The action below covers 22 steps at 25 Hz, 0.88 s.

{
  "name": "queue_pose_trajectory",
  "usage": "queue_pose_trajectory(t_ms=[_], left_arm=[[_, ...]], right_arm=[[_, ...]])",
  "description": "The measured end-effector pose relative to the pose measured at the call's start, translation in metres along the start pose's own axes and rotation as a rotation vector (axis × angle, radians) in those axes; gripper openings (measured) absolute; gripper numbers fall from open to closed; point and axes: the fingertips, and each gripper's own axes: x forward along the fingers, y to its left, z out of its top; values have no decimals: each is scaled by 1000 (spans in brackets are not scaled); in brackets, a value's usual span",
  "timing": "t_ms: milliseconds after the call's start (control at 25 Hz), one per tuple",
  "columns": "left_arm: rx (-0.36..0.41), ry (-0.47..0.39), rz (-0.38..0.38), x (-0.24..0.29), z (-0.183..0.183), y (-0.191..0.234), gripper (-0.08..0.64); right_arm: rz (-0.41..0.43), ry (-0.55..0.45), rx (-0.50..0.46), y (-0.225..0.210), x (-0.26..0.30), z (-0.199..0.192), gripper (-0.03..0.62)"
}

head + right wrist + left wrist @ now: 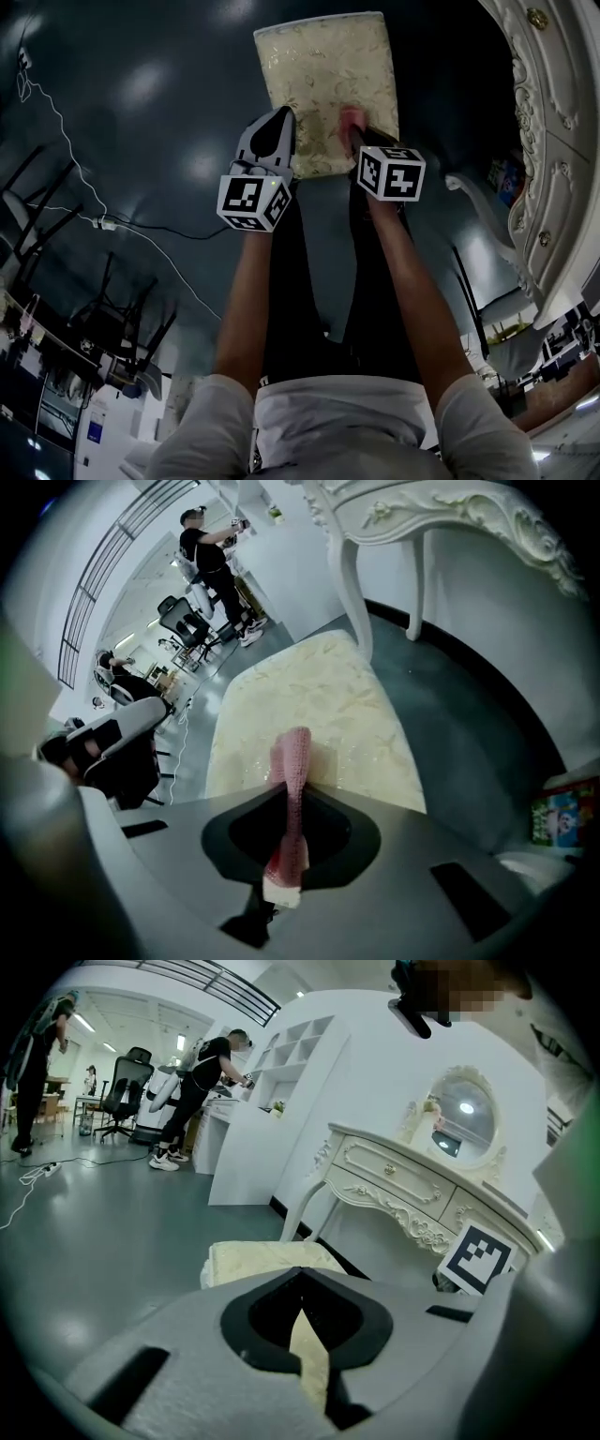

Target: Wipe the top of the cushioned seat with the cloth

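Two grippers sit over the near edge of the cushioned seat (323, 66), which lies at 12 o'clock in the head view. The right gripper (362, 141) has its fingers pinched tight on a pink cloth (352, 118). The free end of the cloth pokes forward onto the seat at about 5 o'clock of the cushion and seems to rest on the fabric just inside the near edge. The left gripper (279, 116) hovers at about 7 o'clock of the cushion. Its own view shows the fingertips drawn together with nothing between them, only a sliver of cream cushion visible through the slit behind the tips.

We cannot settle how much of the top has been wiped. The cushion shows no streak, damp patch or dust line, so this contact at the near edge would suit a stroke setting out toward 12 o'clock as well as one ending there. We judge only that the cloth is on the seat top and that most of the surface lies beyond it.

The seat is a squarish pad with softly rounded corners. It is covered in cream fabric with a pale woven floral figure that catches a slight sheen. The cloth looks knitted or looped, thick and limp, folded into a narrow strip. At 3 o'clock stands a white dressing table (553, 141) with carved scrollwork, hard and glossy. The floor (141, 112) is smooth, dark grey-green and reflects the ceiling lights.
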Motion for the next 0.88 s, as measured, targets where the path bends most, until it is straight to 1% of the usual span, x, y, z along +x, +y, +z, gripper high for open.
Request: queue_pose_trajectory(t_ms=[160, 240, 360, 440, 520, 600, 640, 720, 880], left_arm=[[12, 11, -34, 20, -5, -27, 12], [15, 16, -46, 28, -7, -38, 12], [17, 22, -55, 36, -11, -49, 12], [14, 25, -54, 40, -14, -54, 12], [12, 26, -52, 43, -16, -57, 12], [10, 26, -54, 44, -16, -60, 12], [11, 26, -56, 44, -16, -61, 12], [16, 29, -58, 43, -17, -61, 12], [19, 26, -56, 40, -16, -58, 12]], right_arm=[[-21, -23, 28, -30, -13, 5, 31], [-42, -33, 27, -43, -18, 8, 31], [-92, -59, 23, -66, -27, 13, 31], [-99, -68, 31, -78, -28, 14, 31], [-125, -71, 13, -86, -29, 16, 31], [-174, -74, -30, -95, -30, 20, 31], [-191, -73, -36, -99, -30, 21, 31], [-210, -61, -11, -109, -26, 20, 31], [-224, 1, 34, -132, -10, 7, 31]])
